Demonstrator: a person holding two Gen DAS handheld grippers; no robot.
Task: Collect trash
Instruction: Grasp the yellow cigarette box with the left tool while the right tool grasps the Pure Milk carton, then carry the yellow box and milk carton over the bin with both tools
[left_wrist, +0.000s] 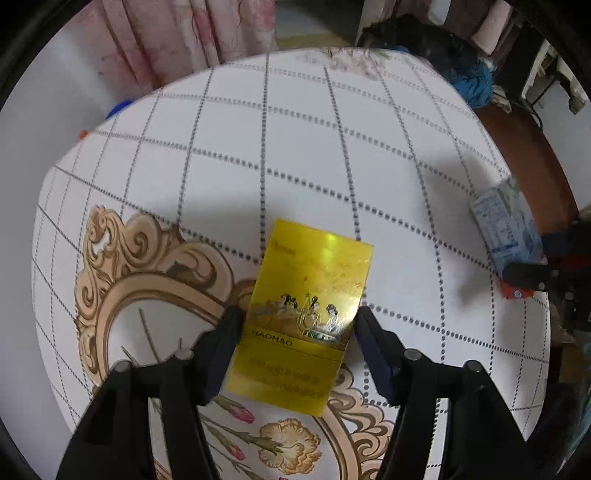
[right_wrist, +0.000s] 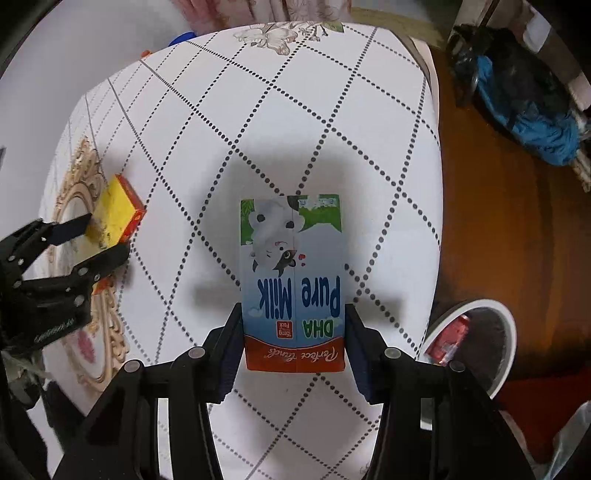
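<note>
The left gripper (left_wrist: 299, 332) has its jaws set against the two long sides of a flat yellow cigarette pack (left_wrist: 303, 314) marked HAOMAO, which lies on the white tablecloth (left_wrist: 258, 155); whether the pads press it or merely flank it cannot be told. The right gripper (right_wrist: 293, 332) is clamped on the near end of a blue milk carton (right_wrist: 291, 280) printed "Pure Milk", which points away over the cloth. A white bin (right_wrist: 495, 332) with red packaging inside stands just off the table edge to the right.
</note>
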